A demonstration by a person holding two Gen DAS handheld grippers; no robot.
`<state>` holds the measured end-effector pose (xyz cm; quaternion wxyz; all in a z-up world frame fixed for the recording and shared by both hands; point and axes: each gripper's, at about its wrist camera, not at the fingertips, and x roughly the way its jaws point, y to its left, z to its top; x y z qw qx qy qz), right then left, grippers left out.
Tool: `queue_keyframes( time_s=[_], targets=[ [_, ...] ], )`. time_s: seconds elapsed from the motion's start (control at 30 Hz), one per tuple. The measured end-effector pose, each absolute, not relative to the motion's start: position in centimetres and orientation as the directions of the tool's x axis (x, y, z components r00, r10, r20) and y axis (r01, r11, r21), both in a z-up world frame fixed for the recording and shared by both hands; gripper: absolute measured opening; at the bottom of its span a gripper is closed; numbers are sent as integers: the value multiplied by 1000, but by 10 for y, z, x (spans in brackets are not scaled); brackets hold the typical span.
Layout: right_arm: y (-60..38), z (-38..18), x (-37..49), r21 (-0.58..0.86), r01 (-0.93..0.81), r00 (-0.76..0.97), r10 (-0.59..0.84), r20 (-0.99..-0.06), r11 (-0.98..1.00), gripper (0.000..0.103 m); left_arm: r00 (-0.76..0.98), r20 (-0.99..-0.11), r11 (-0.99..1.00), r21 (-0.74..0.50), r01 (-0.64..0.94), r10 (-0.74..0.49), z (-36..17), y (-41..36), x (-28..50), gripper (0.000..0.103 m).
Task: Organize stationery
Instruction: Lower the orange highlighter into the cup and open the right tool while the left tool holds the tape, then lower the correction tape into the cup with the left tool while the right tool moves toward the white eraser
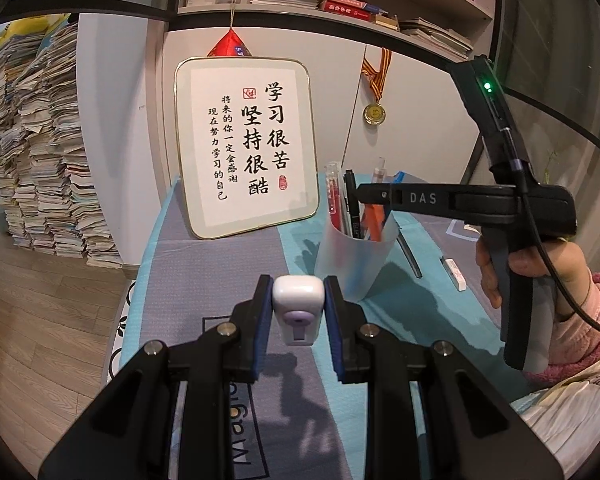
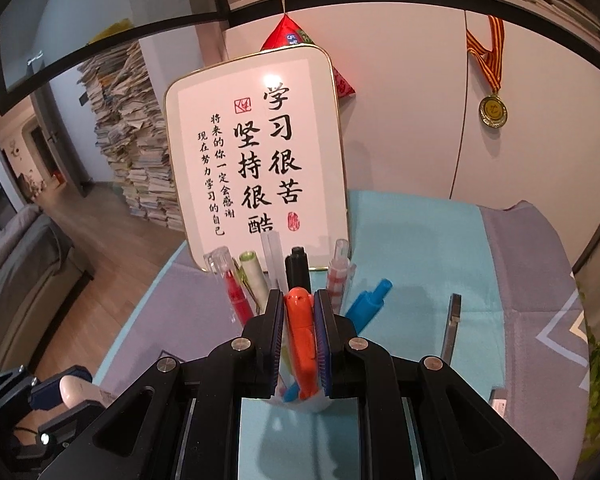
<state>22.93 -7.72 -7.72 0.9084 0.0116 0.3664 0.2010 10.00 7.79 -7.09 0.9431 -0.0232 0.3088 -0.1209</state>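
My left gripper (image 1: 298, 312) clamps one white correction tape (image 1: 298, 300); my right gripper (image 2: 299, 320) pinches one orange pen (image 2: 300, 328) among six others in the cup (image 1: 352, 256).

Both views are evenly and fairly brightly lit indoors, with strong fisheye bending that curves the shelf (image 1: 340, 20) and wall lines and leaves black corners. In the right wrist view a white glare spot sits on the framed sign (image 2: 256, 160) and tints its upper part pink; in the left wrist view soft shadows fall toward the camera on the mat (image 1: 228, 264). Focus is sharp at centre, softer at the rims.
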Motion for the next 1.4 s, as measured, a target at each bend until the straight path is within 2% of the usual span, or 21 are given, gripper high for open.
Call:
queue_keyframes(
  time_s=[0.33, 0.47, 0.67, 0.83, 0.97, 1.4],
  targets=[
    [-97, -70, 213, 226, -340, 644, 401, -652, 913, 16, 773, -576, 964, -121, 239, -264, -65, 68, 101, 24],
    [-107, -64, 196, 202, -347, 655, 390, -647, 916, 16, 770, -573, 958, -121, 259, -280, -60, 59, 106, 24],
    [-137, -75, 177, 138, -298, 659, 308, -686, 945, 16, 771, -553, 948, -135, 290, -315, -44, 41, 122, 24],
    [-178, -93, 176, 184, -211, 630, 278, -725, 960, 16, 780, -528, 941, -148, 306, -337, -29, 25, 142, 24],
    [-204, -102, 170, 208, -167, 626, 266, -732, 964, 16, 791, -524, 948, -136, 289, -317, -27, 12, 163, 24],
    [-243, -119, 166, 286, -130, 620, 303, -724, 949, 16, 759, -620, 977, -62, 204, -198, -47, 3, 190, 24]
  ],
)
